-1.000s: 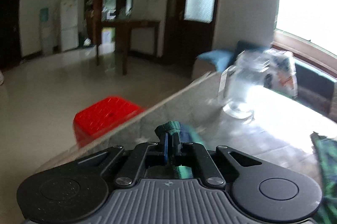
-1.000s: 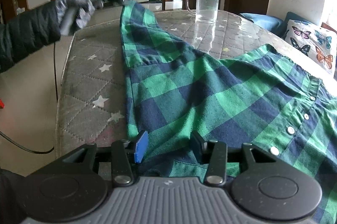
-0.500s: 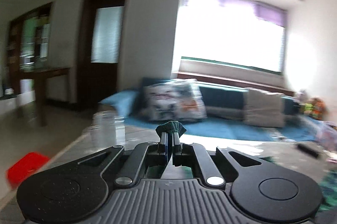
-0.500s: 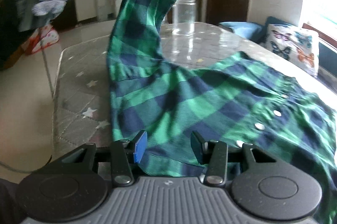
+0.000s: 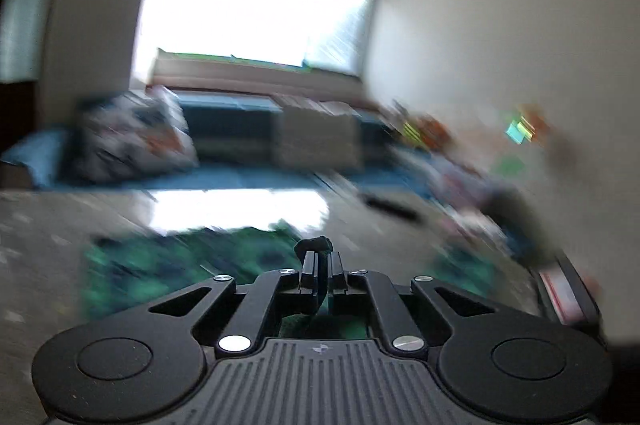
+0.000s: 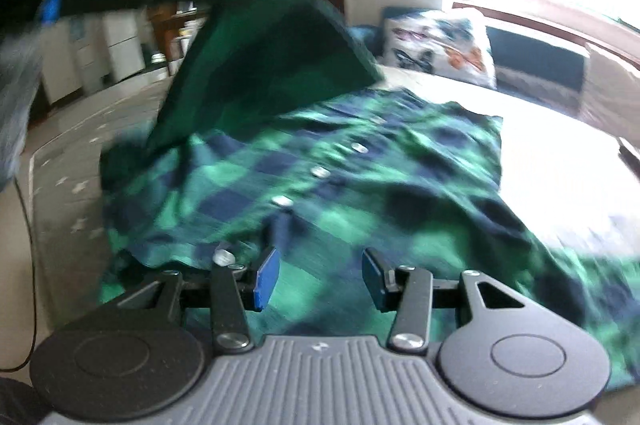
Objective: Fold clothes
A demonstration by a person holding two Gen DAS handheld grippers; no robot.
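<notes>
Across the desk lies the plaid shirt; my left jaws pinch its sleeve, my right jaws gape.

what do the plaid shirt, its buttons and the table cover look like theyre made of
Shirt: soft woven cloth, probably cotton or flannel; matte, and it drapes and creases where the left hand-held gripper lifts the sleeve.
Buttons: pale and slightly glossy, likely plastic; blur hides detail.
Table cover: grey with pale stars, apparently quilted fabric.
</notes>
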